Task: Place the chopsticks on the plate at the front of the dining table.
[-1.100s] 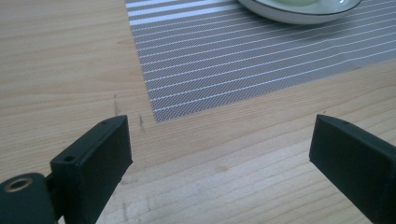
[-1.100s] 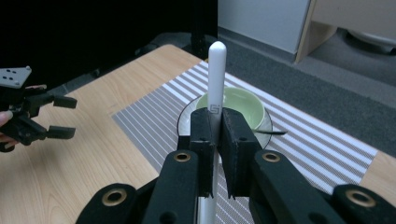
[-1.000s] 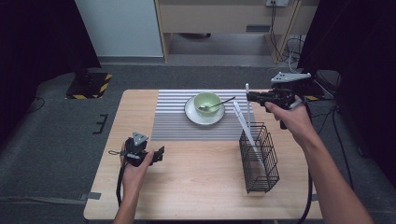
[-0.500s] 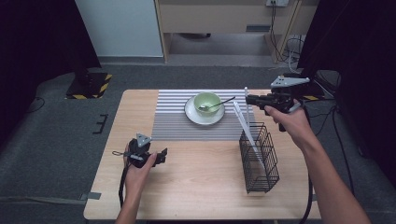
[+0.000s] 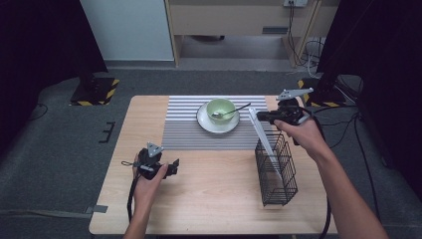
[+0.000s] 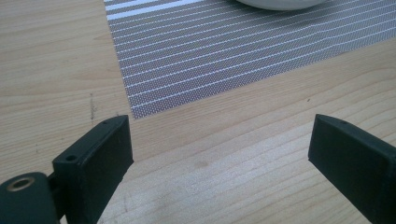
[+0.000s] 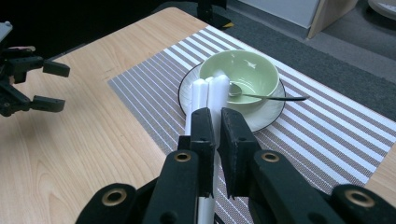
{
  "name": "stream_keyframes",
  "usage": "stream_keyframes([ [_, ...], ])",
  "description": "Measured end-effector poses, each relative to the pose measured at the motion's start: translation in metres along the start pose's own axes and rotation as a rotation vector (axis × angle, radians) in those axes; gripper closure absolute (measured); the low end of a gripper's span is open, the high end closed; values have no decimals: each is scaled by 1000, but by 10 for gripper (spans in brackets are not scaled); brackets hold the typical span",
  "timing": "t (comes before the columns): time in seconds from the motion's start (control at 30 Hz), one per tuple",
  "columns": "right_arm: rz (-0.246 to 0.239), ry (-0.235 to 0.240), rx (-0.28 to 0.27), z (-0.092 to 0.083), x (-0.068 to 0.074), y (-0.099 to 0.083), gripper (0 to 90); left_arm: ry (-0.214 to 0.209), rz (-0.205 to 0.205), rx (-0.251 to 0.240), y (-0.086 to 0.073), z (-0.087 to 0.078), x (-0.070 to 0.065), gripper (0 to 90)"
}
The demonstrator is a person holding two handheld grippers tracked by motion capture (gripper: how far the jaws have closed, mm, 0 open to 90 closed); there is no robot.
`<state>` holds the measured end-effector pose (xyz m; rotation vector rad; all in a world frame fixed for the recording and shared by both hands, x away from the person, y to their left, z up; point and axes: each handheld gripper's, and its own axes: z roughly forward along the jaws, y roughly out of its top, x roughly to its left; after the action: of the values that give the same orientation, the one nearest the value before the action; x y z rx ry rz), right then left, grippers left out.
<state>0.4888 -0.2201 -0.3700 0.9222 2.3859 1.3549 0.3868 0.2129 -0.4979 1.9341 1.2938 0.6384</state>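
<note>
Above the wire basket (image 5: 276, 169) at the right side of the table (image 5: 214, 204), the right gripper (image 5: 262, 116) clamps a pair of white chopsticks (image 5: 264, 142) near their top ends. They slant down from the jaws into the basket's open top, their lower ends inside its mesh. From the right gripper view the chopsticks (image 7: 209, 100) are two smooth, pale sticks lying side by side with blunt rounded tips, pinched between the black jaws, which stand almost together.

The basket is a tall black box of thin wire grid, upright on bare, pale wood with fine grain. Beside it lies a placemat (image 5: 199, 130) of woven grey with thin white stripes (its weave shows clearly in the left gripper view). On the mat stands a white plate (image 5: 205, 120) with a dark rim, bearing a glossy light-green bowl (image 5: 221, 107); a metal spoon (image 5: 233, 111) rests in the bowl, its handle pointing toward the right gripper.

The left gripper (image 5: 173, 168) hovers low over the wood near the mat's front left corner, jaws spread wide with nothing between them. The front half of the table lies open between the left hand (image 5: 147, 181) and the basket, which stands close to the right edge.
</note>
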Motion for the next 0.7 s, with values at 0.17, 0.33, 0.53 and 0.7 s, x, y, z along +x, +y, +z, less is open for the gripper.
stream_keyframes([
  [0.17,6,-3,6,2,0,-1,826,0,0,-1,0,0,0,58],
  [0.33,15,0,17,5,-1,-4,762,-6,1,-2,1,0,-2,59],
  [0.53,44,23,18,8,-8,-5,749,-15,7,-3,1,0,-4,59],
  [0.7,68,67,18,9,-12,-7,792,-20,10,-7,1,-1,-5,61],
])
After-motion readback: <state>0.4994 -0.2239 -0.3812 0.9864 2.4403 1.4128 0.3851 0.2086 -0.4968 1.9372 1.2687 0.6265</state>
